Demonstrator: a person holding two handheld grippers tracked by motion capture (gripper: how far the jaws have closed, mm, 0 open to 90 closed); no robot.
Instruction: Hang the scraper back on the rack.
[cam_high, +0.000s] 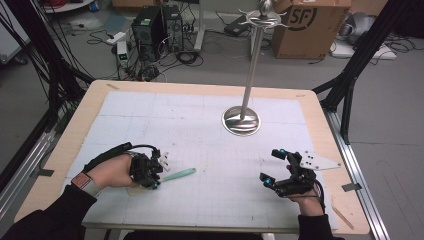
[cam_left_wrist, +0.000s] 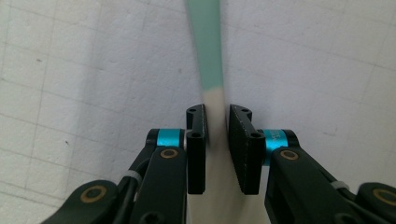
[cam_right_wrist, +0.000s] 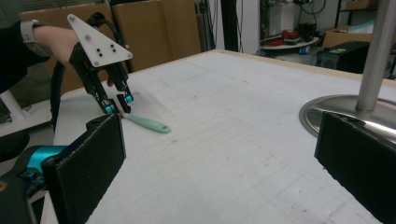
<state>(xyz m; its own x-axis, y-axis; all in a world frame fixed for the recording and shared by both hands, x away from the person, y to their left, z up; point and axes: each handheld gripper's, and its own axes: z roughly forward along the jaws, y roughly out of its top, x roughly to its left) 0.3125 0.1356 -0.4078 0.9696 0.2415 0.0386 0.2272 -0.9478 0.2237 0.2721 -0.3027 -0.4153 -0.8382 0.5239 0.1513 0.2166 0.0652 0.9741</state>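
Observation:
A spatula with a mint-green handle (cam_high: 178, 174) and a pale cream blade lies on the white gridded mat (cam_high: 210, 150), its handle pointing right. My left gripper (cam_high: 156, 181) is shut on the spatula's cream neck (cam_left_wrist: 215, 100), where handle meets blade; the two pads touch it on both sides and the green handle (cam_left_wrist: 208, 42) runs away ahead, blurred. In the right gripper view the left gripper (cam_right_wrist: 119, 106) tips down onto the spatula (cam_right_wrist: 147, 123). My right gripper (cam_high: 272, 166) rests at the near right of the mat, jaws wide open with nothing between them (cam_right_wrist: 219, 163).
A steel stand with a round base (cam_high: 241, 121) and a tall pole (cam_high: 254, 60) rises at the mat's far middle right; its base (cam_right_wrist: 327, 109) lies just ahead of my right gripper. Beyond the table's wooden edge (cam_high: 320, 115) are cardboard boxes (cam_high: 310, 25), computers and cables.

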